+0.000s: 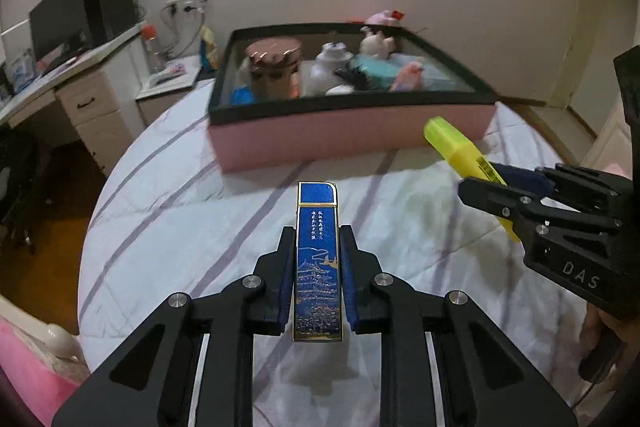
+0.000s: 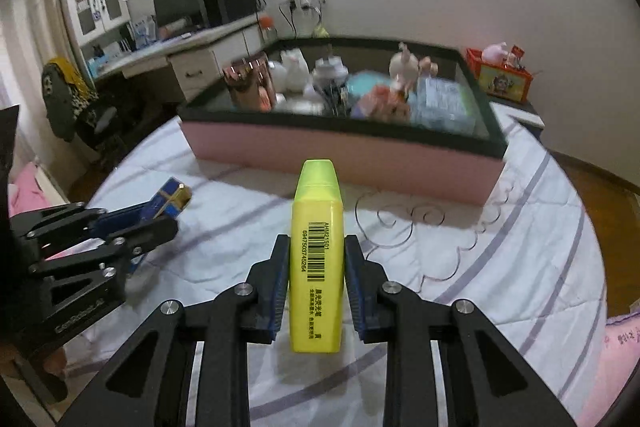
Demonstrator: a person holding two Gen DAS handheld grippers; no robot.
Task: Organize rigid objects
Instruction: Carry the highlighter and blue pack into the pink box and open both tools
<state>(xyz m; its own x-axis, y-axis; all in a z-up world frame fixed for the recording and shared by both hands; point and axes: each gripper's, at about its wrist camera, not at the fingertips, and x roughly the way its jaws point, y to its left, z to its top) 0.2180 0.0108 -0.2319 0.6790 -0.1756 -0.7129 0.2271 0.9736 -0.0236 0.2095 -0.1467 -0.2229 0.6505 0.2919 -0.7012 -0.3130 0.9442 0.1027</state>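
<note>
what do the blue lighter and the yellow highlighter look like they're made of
Blue lighter: probably metal, with a glossy blue lacquer face and gold printed artwork; the gold edges and hinge line shine. Yellow highlighter: moulded plastic, smooth and slightly glossy, with a barcode and text on its body and a lighter, more translucent-looking cap.

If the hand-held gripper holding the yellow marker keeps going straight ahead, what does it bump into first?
Probably the pink box. The right hand-held gripper holds the yellow marker pointing at the box's near wall, with only bedsheet between. Depth is hard to judge; it might meet the sheet first.
</note>
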